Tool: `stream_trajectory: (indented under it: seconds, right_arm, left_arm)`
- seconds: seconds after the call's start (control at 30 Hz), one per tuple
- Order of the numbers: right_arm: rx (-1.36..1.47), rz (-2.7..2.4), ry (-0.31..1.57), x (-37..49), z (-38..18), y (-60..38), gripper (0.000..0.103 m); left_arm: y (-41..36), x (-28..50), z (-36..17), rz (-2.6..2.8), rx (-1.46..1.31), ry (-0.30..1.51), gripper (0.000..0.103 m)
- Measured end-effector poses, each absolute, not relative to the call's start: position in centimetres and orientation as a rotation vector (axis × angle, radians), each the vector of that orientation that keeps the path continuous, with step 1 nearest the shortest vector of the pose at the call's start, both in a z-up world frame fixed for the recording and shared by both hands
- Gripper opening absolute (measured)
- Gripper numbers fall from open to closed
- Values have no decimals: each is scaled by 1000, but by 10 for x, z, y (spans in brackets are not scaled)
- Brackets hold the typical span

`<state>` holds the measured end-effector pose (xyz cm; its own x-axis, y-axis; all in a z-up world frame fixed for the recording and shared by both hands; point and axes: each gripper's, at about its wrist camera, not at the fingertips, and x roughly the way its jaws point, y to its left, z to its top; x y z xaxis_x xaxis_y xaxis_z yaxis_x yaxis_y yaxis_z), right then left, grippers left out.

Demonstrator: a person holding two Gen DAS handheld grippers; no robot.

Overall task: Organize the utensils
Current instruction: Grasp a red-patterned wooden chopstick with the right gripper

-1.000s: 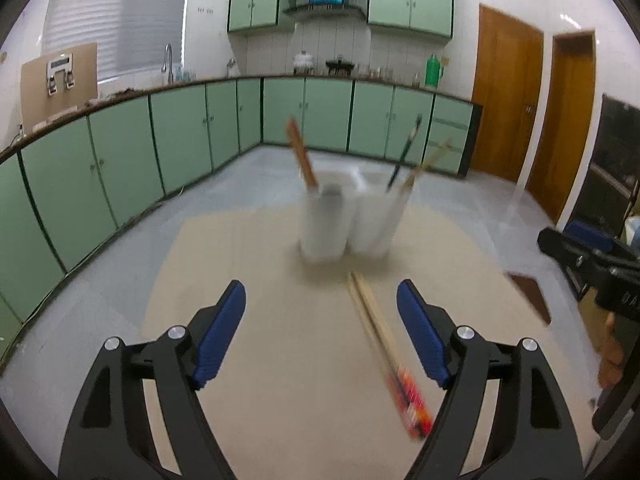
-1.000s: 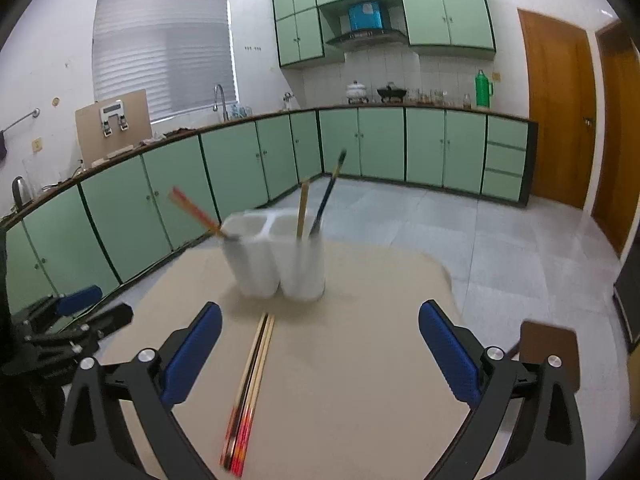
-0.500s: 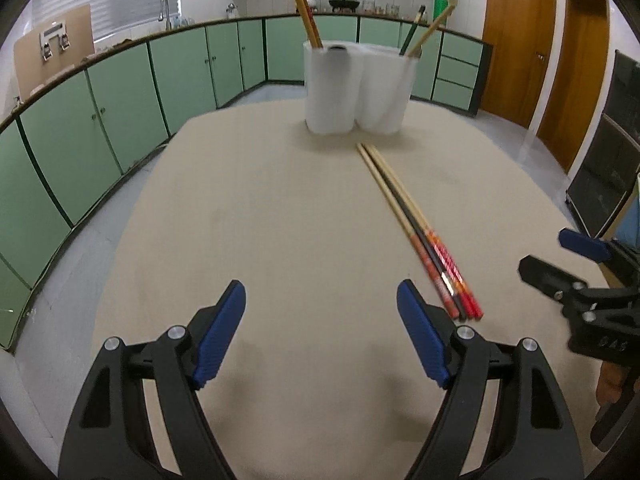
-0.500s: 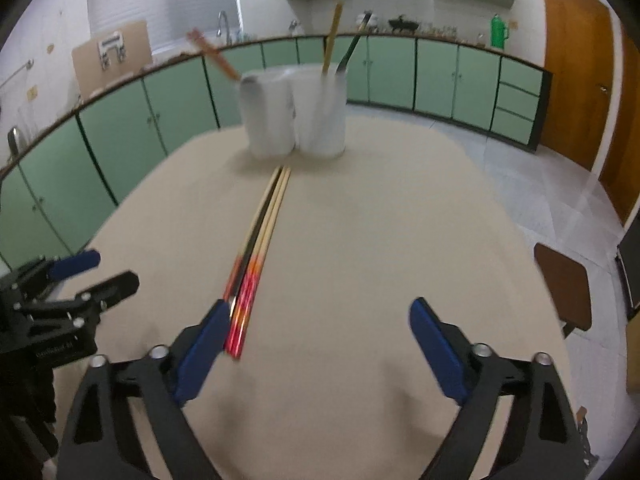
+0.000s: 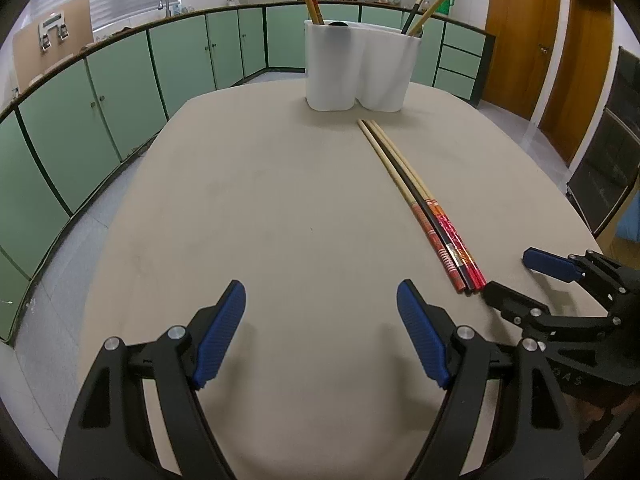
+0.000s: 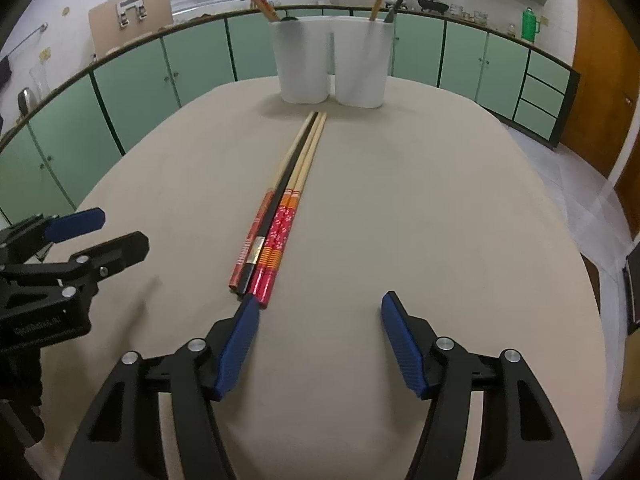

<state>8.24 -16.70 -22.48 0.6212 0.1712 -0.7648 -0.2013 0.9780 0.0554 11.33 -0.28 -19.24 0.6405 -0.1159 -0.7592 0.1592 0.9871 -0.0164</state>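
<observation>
Several chopsticks (image 5: 424, 208) lie side by side on the beige table (image 5: 260, 220), pointing at a white two-part holder (image 5: 360, 68) at the far edge; they also show in the right wrist view (image 6: 282, 212). The holder (image 6: 332, 60) has one chopstick in its left cup and two utensils in its right. My left gripper (image 5: 320, 320) is open and empty, left of the chopsticks' near ends. My right gripper (image 6: 318, 328) is open and empty, its left fingertip (image 6: 246, 316) just short of the red ends.
Green cabinets (image 5: 120, 92) run around the room behind the table. Wooden doors (image 5: 552, 48) stand at the right. A dark rack (image 5: 608, 160) stands right of the table. The table's rounded edge falls to grey floor (image 5: 48, 300) on the left.
Both grippers have dropped lower and drawn back towards the near side of the table. The view now looks down onto the chopsticks. Both stay open.
</observation>
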Motion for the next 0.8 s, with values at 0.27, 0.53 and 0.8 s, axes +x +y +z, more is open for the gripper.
stream_trajectory:
  seconds: [0.27, 0.53, 0.8]
  right_arm:
    - [-47, 157, 872, 86, -224, -173, 62]
    - [-5, 191, 869, 83, -224, -179, 53]
    - [-13, 221, 867, 94, -224, -171, 15]
  left_arm:
    - [-7, 113, -196, -166, 58, 868, 76]
    - [-7, 114, -197, -162, 54, 870, 76]
    - [-11, 114, -196, -168, 58, 870, 76]
